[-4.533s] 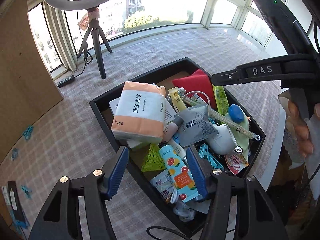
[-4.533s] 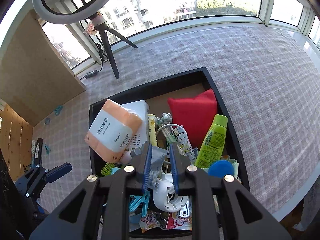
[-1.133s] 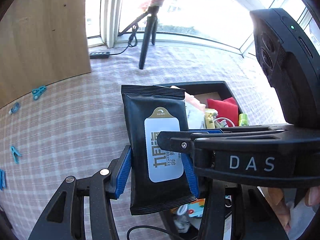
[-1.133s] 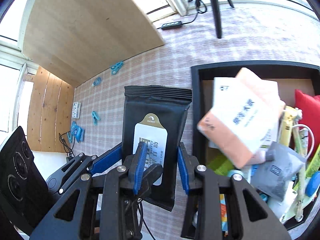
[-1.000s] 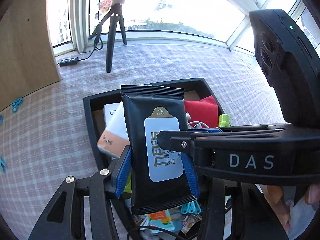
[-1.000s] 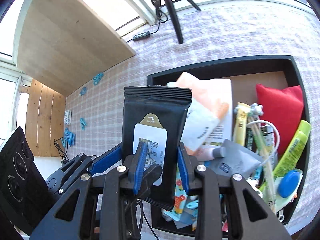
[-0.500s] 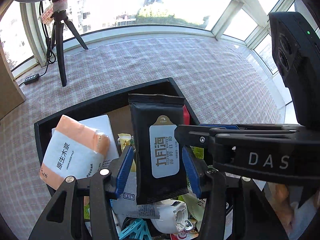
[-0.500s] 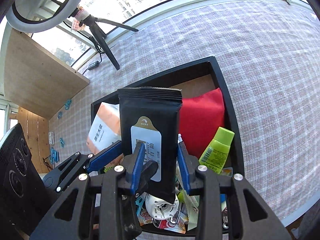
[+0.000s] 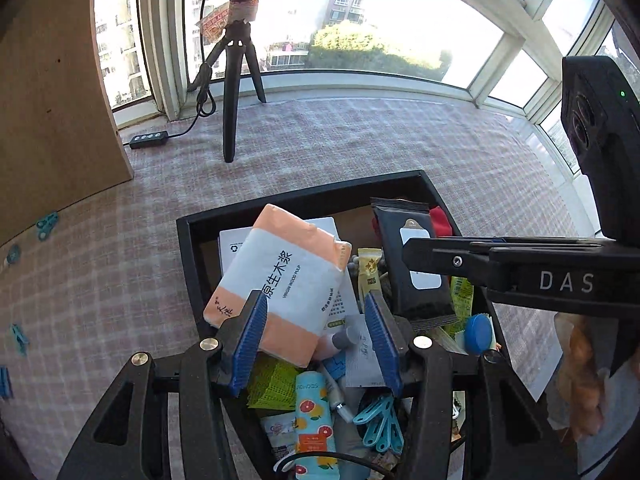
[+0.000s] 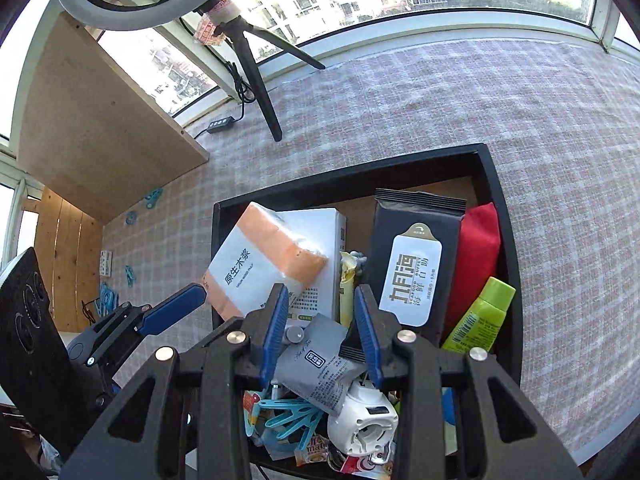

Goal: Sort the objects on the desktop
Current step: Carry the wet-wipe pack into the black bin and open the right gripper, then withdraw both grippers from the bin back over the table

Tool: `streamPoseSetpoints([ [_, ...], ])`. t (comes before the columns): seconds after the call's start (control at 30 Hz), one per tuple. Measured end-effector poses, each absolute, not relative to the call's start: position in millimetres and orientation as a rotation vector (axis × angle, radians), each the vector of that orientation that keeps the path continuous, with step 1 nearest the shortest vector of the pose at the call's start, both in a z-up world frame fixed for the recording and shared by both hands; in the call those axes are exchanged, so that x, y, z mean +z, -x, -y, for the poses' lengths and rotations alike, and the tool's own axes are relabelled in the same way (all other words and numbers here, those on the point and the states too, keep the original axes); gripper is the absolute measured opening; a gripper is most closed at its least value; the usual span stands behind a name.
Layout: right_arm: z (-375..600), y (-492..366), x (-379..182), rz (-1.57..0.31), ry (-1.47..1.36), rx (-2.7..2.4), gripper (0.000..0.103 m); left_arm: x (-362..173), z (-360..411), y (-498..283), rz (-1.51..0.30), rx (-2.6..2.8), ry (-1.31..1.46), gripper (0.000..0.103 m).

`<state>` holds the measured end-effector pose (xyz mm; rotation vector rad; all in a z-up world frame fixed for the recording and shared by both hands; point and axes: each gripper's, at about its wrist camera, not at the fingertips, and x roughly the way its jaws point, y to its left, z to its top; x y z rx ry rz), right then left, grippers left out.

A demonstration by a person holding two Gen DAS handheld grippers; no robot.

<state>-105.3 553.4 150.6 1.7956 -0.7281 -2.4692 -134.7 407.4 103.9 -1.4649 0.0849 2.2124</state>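
A black wipes pack (image 10: 416, 264) with a white label lies tilted in the black tray (image 10: 344, 176), leaning on a red pouch (image 10: 476, 264). My right gripper (image 10: 320, 332) is open just left of it, and the pack's lower corner sits by the right finger. Under its gap lie a grey sachet (image 10: 320, 364) and a white round gadget (image 10: 364, 428). My left gripper (image 9: 316, 340) is open and holds nothing; it hovers above an orange-and-white tissue pack (image 9: 280, 280). In the left wrist view the wipes pack (image 9: 412, 264) lies behind the right gripper's arm (image 9: 520, 272).
The tray is crowded: a green tube (image 10: 480, 316), blue clothespins (image 10: 288, 416), a grapefruit-print tube (image 9: 314, 416) and a blue cap (image 9: 478, 330). A ring-light tripod (image 9: 236, 80), a power strip (image 9: 148, 140) and a wooden board (image 9: 52, 100) stand behind. Blue clips (image 9: 46, 224) lie on the checked cloth.
Both grippers carried the black wipes pack from over the cloth at the left to over the tray. Now it lies in the tray on the red pouch, and neither gripper holds it.
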Motion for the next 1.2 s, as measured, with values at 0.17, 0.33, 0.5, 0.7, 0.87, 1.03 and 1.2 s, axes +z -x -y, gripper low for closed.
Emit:
streamPoseSetpoints([
  [0.17,-503,119,153,0.630,-1.773,-2.445,0.034,99,-341,135,-0.051,2.279,1.506,0.048],
  [0.33,-447,129,154,0.557,-1.764,-2.413,0.034,92,-265,136,0.005,2.336,1.561,0.048],
  [0.5,-385,137,155,0.461,-1.760,-2.384,0.035,88,-189,136,0.020,2.395,1.605,0.048],
  [0.7,-312,155,155,0.376,-1.749,-2.355,0.038,89,-101,143,0.063,2.457,1.641,0.048],
  [0.87,-252,177,151,0.314,-1.742,-2.321,0.039,83,-33,156,0.065,2.518,1.680,0.048],
  [1.03,-191,202,136,0.269,-1.747,-2.280,0.039,68,30,174,0.080,2.560,1.750,0.049],
  [1.2,-129,227,115,0.122,-1.753,-2.259,0.040,53,82,198,0.105,2.591,1.806,0.058],
])
